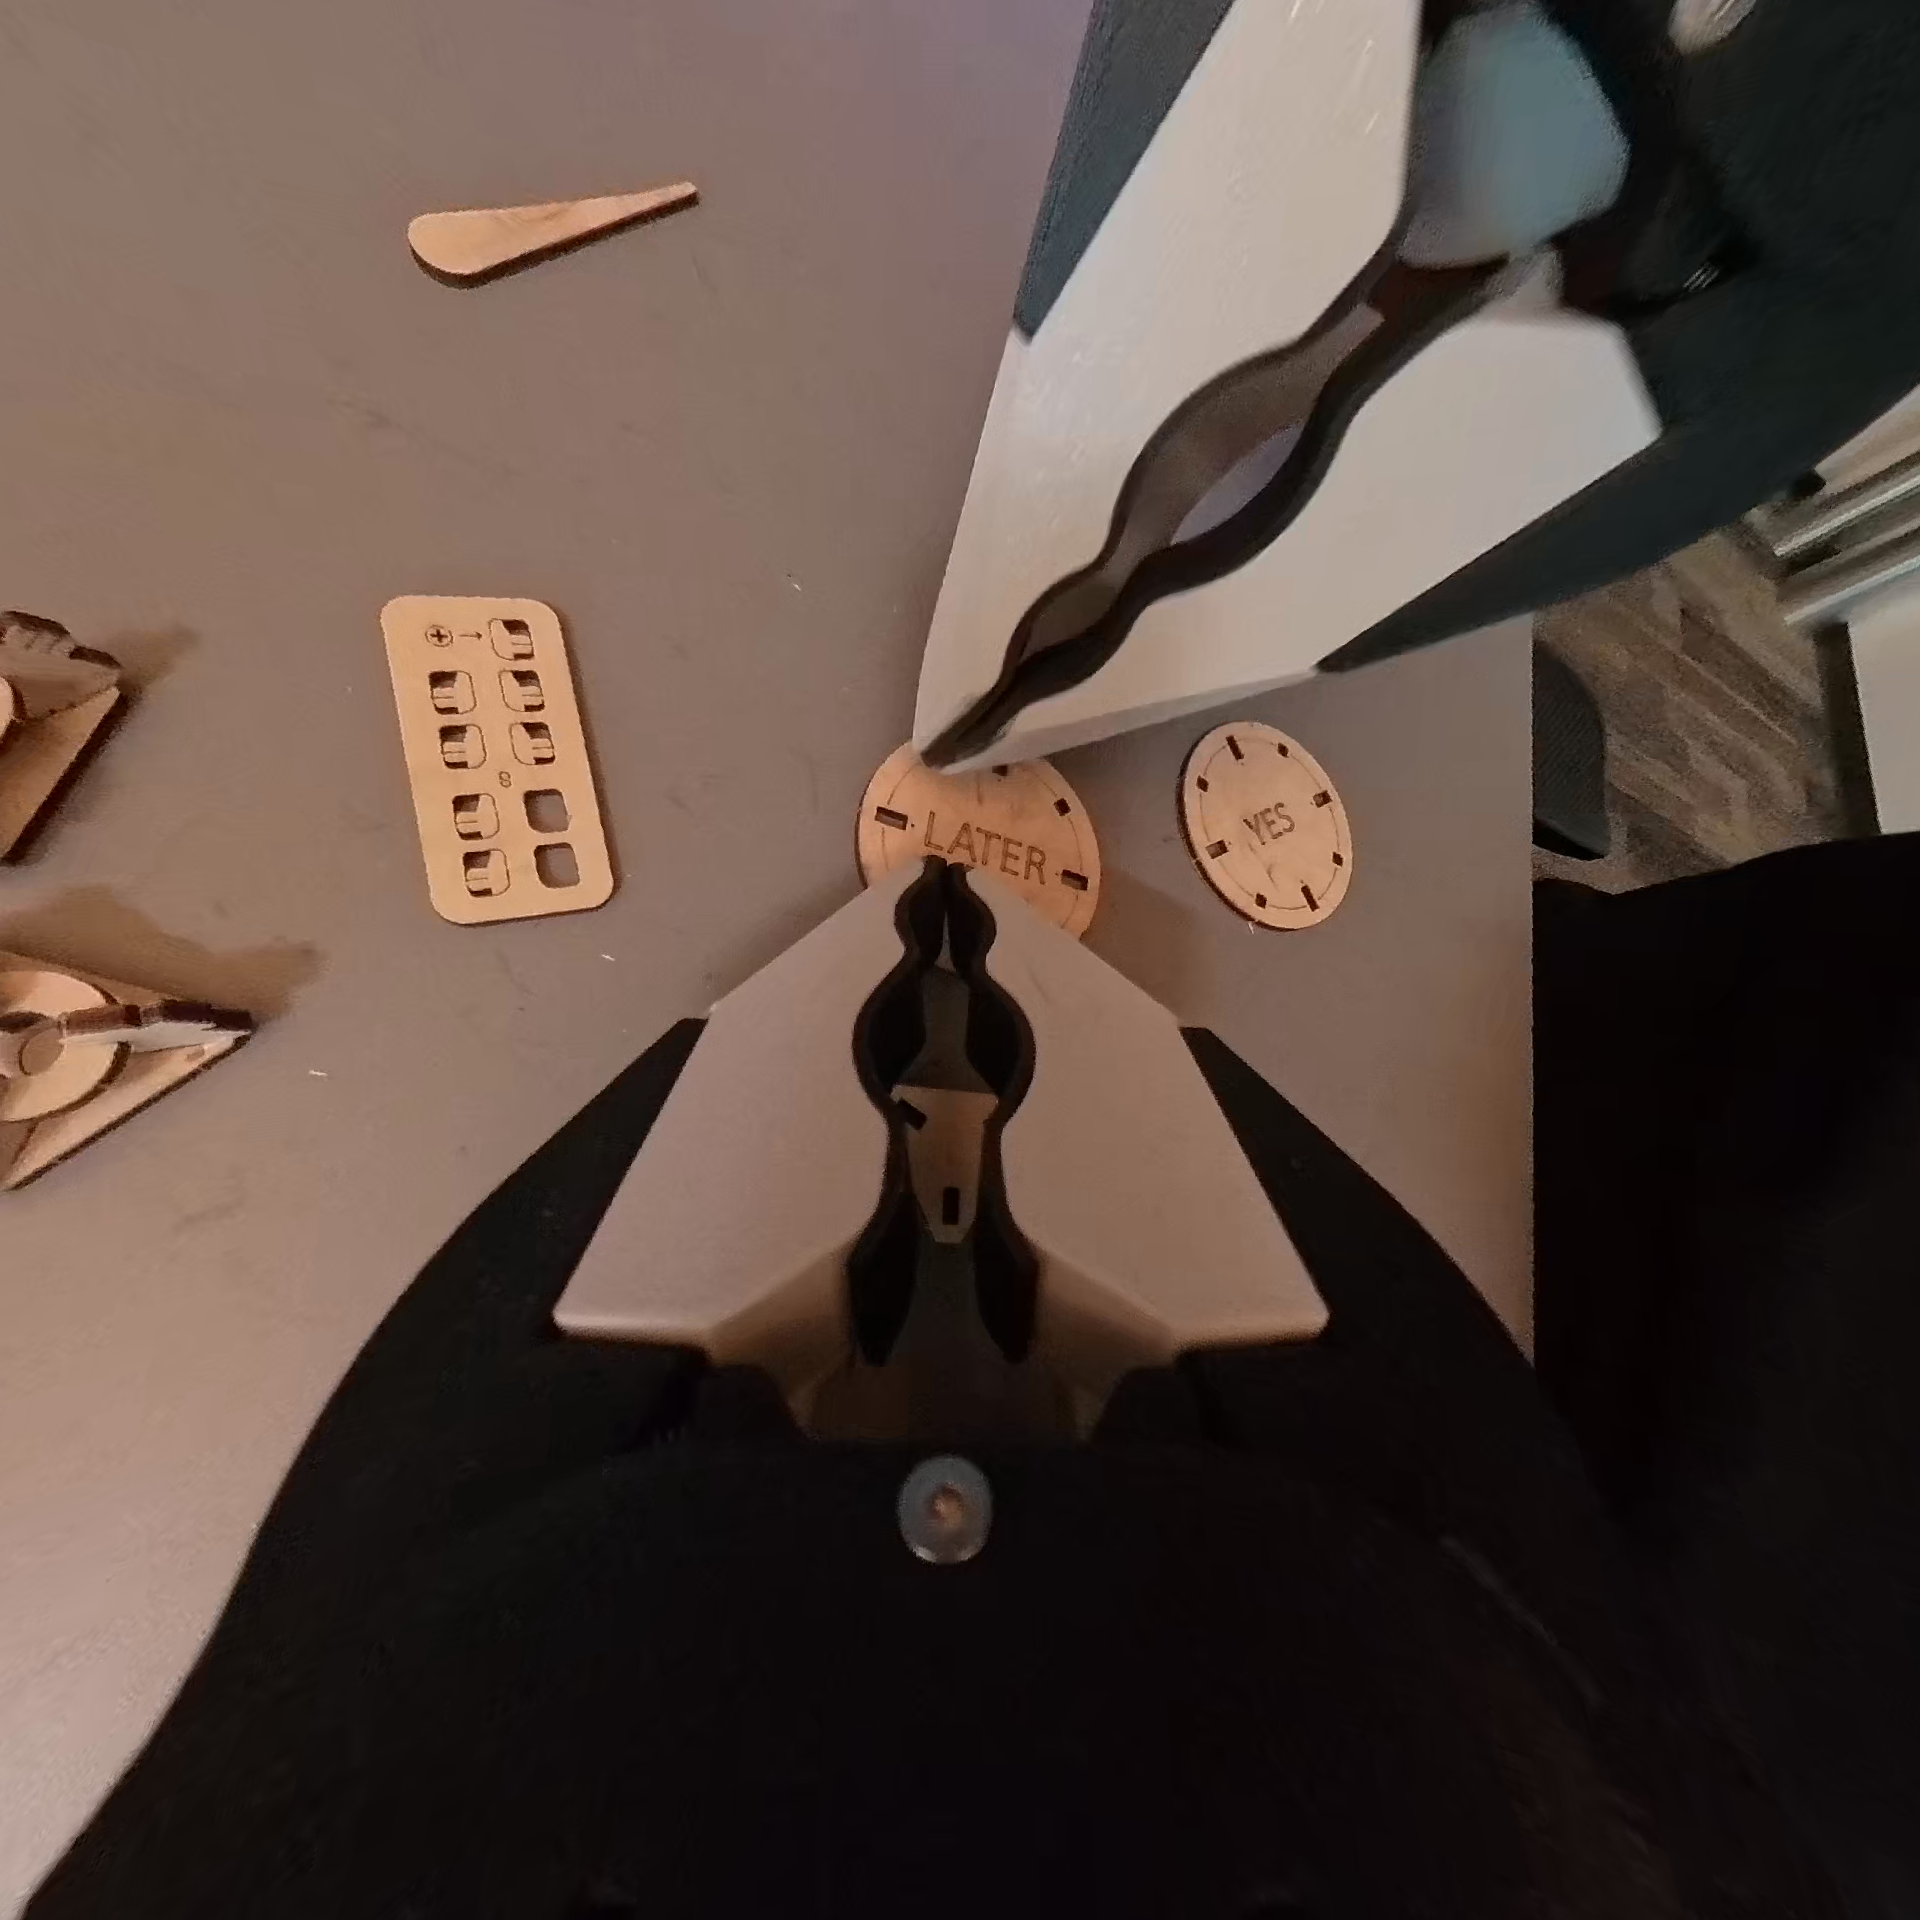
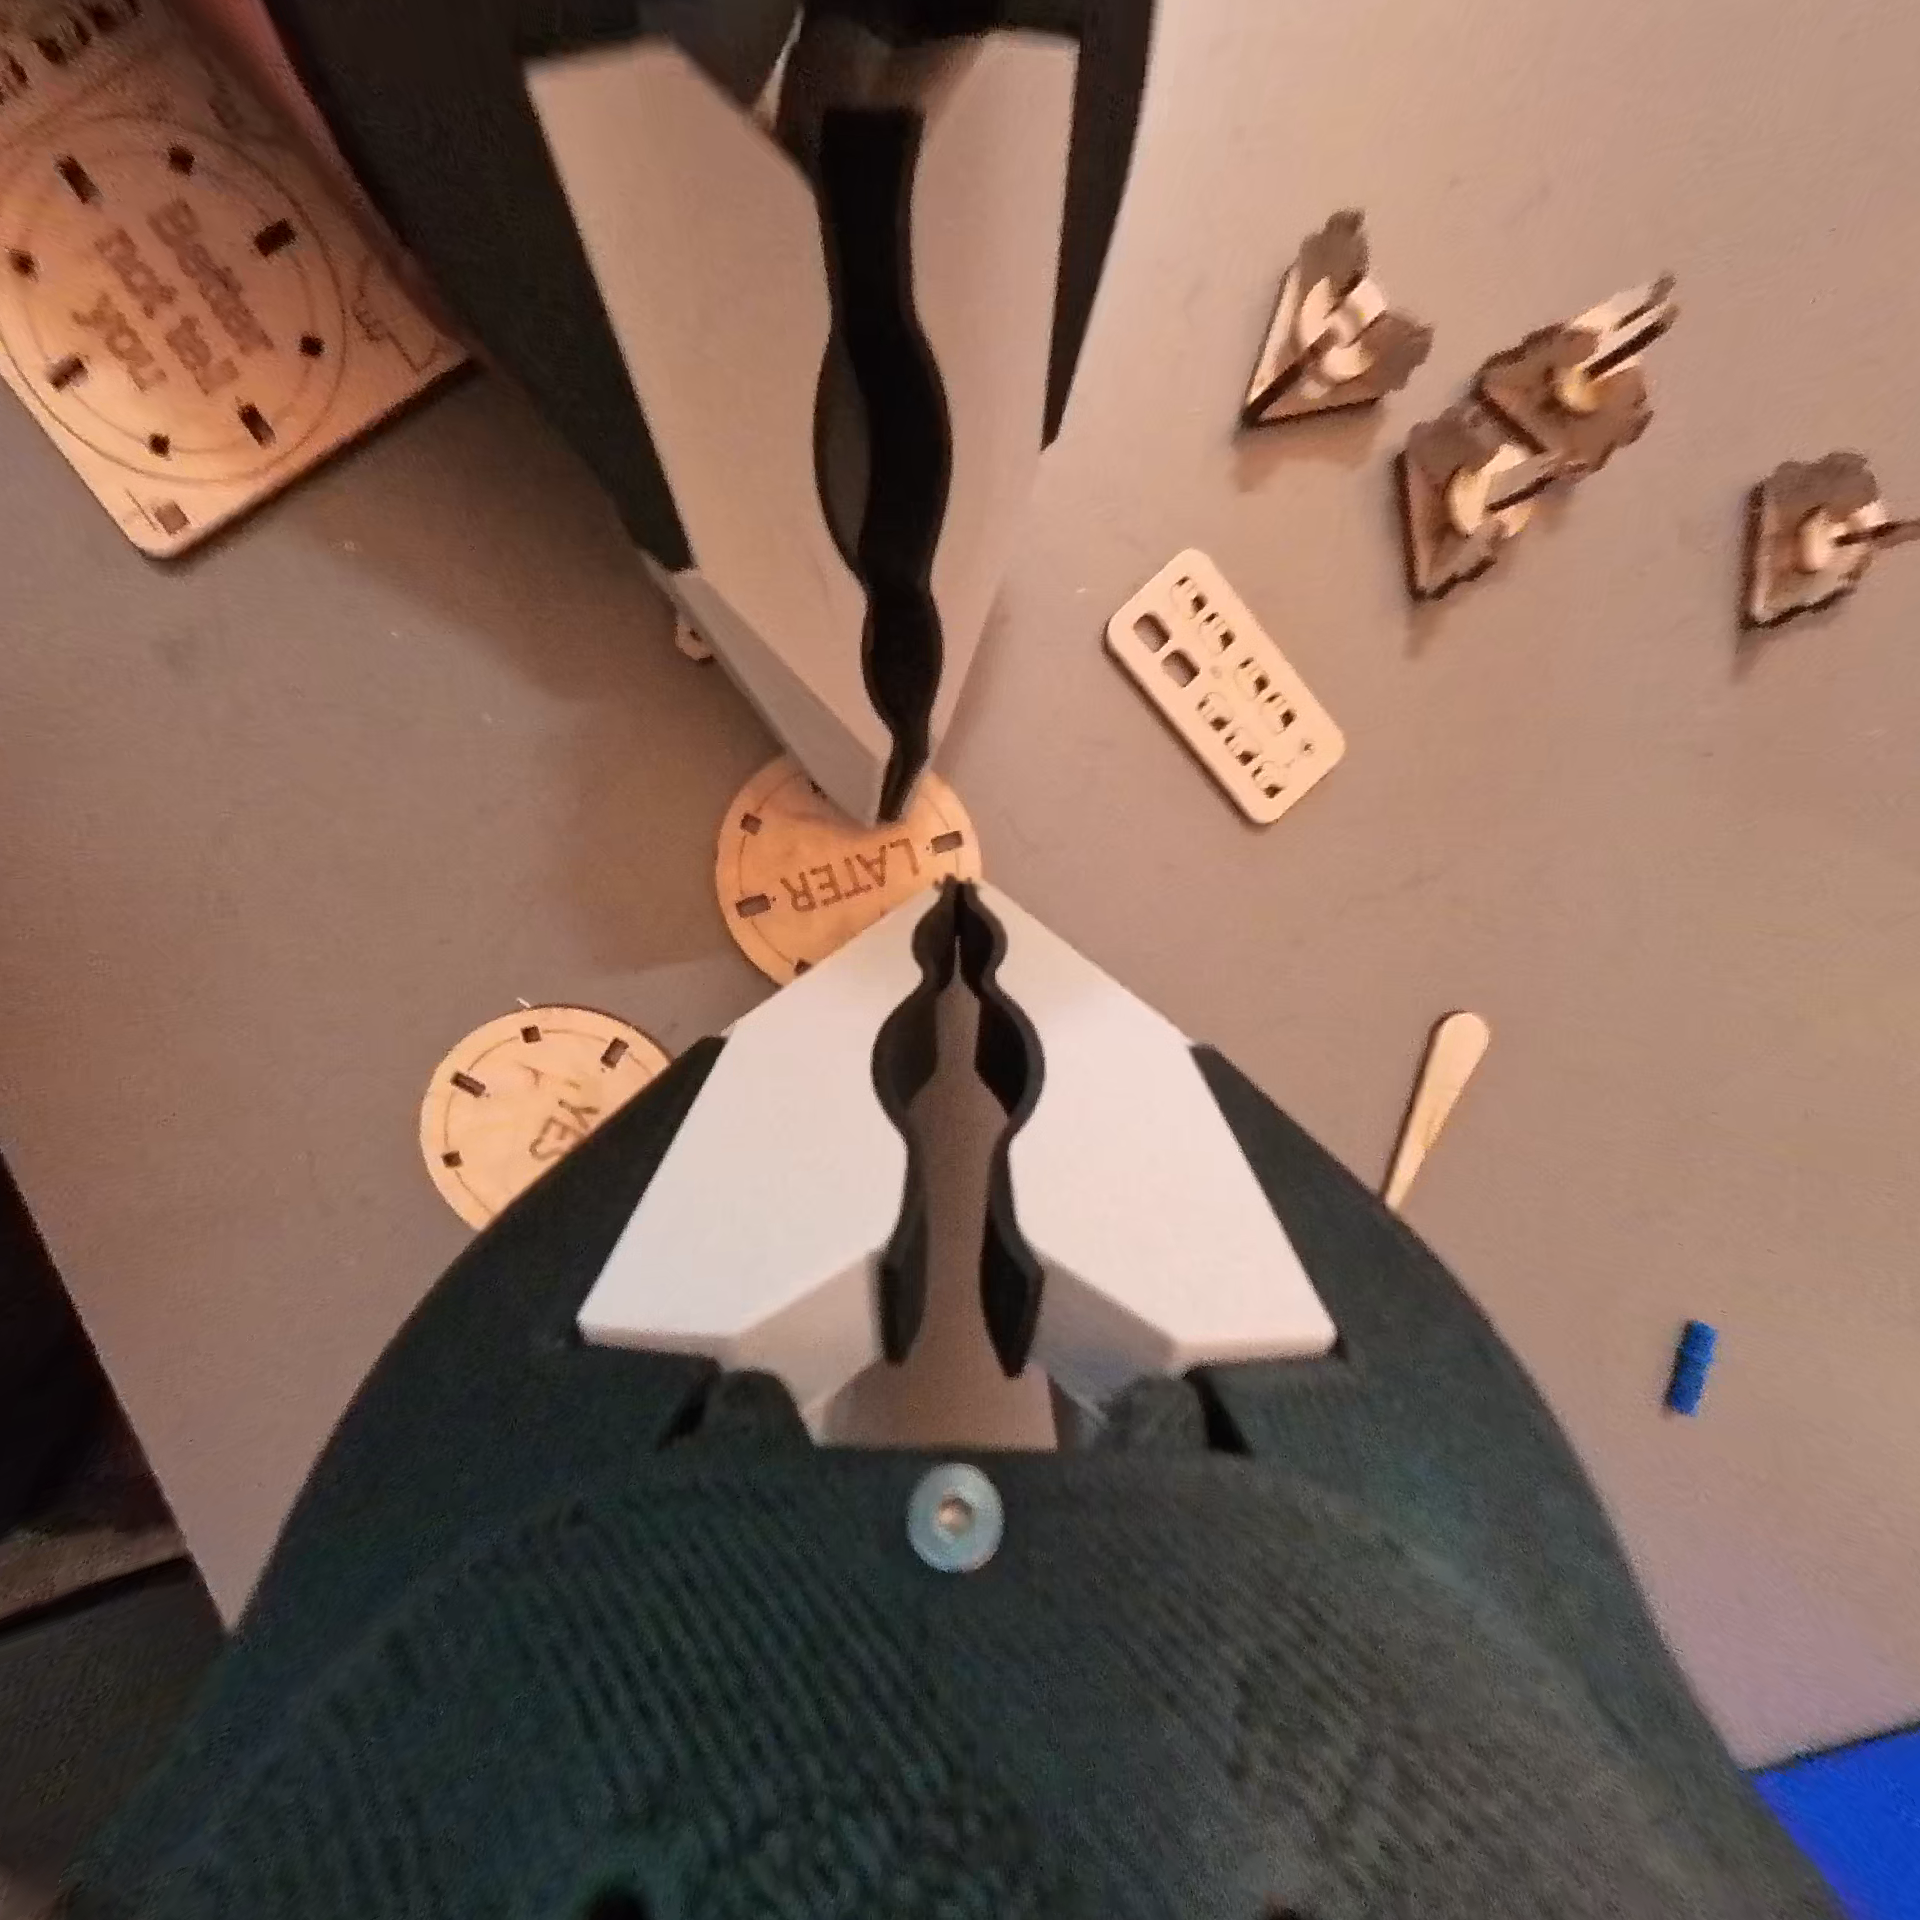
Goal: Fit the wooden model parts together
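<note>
While both my grippers pinch shut on nothing, their tips meet over one engraved wooden disc [image 1: 977, 847].
My left gripper [image 1: 943, 864] and right gripper [image 2: 956, 886] face off above it — flat laser-cut plywood, slotted rim, lettering burnt in — a second lettered disc [image 1: 1265, 821] beside, on the grey table [image 1: 260, 416].

Open grey tabletop [image 1: 260, 436] between the flat wooden parts. Crowded at the engraved wooden disc [image 1: 977, 847]: left gripper [image 1: 943, 864] and right gripper [image 1: 940, 756], both closed, tips over opposite edges. Just beside, a second slotted disc [image 1: 1268, 821] near the table edge. Slotted rectangular card [image 1: 497, 758] and paddle-shaped stick [image 1: 545, 231] lying flat (low obstacles). Taller: three assembled triangular wooden pieces [image 2: 1538, 436]. Large engraved panel [image 2: 177, 291] beyond.
</note>
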`<control>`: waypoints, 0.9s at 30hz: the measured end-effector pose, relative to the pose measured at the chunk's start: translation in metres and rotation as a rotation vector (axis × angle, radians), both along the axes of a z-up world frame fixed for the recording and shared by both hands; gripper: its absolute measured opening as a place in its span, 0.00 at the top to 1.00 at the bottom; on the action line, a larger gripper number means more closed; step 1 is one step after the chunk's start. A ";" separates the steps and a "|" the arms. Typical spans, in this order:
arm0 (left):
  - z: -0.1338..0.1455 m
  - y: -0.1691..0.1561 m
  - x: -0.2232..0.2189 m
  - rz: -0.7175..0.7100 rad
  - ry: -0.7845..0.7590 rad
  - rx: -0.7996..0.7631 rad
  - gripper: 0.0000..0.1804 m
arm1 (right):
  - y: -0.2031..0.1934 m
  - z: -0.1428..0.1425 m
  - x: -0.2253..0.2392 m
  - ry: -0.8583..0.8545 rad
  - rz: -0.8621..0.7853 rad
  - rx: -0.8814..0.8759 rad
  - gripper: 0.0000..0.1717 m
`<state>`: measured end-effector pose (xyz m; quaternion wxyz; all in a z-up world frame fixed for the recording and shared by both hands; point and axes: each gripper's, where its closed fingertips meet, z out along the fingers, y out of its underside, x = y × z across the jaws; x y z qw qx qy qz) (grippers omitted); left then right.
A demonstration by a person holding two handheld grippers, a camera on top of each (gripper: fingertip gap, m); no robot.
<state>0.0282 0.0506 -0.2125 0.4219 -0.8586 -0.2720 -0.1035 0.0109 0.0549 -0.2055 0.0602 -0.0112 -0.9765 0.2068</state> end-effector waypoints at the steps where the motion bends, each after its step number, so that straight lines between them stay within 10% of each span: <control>1: 0.000 0.000 0.000 0.000 0.000 0.000 1.00 | -0.001 0.006 -0.002 0.006 -0.010 -0.022 1.00; 27: -0.001 0.000 0.000 -0.003 -0.007 -0.002 1.00 | -0.005 0.012 -0.006 0.007 -0.084 -0.090 1.00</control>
